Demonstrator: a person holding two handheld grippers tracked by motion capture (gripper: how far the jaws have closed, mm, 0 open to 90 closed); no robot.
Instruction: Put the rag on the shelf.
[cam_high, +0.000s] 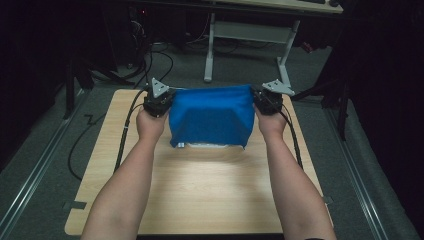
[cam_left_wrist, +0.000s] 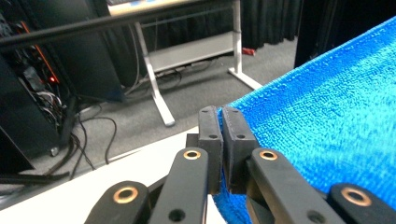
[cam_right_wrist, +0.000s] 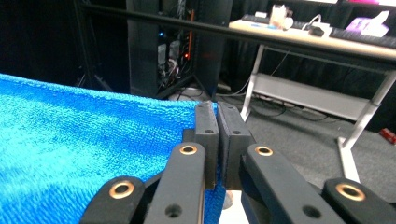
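High view first: a blue towel (cam_high: 210, 117) hangs stretched between two grippers above the far part of a wooden table (cam_high: 200, 195). The left gripper (cam_high: 164, 101) pinches the towel's top left corner, and the right gripper (cam_high: 261, 100) pinches its top right corner. The towel's bottom edge reaches down to the table. Left gripper view: the two black jaws are squeezed together on the towel's (cam_left_wrist: 327, 121) corner. Right gripper view: its jaws are pressed together on the towel's (cam_right_wrist: 84, 140) other corner, over a grey floor (cam_right_wrist: 299, 126).
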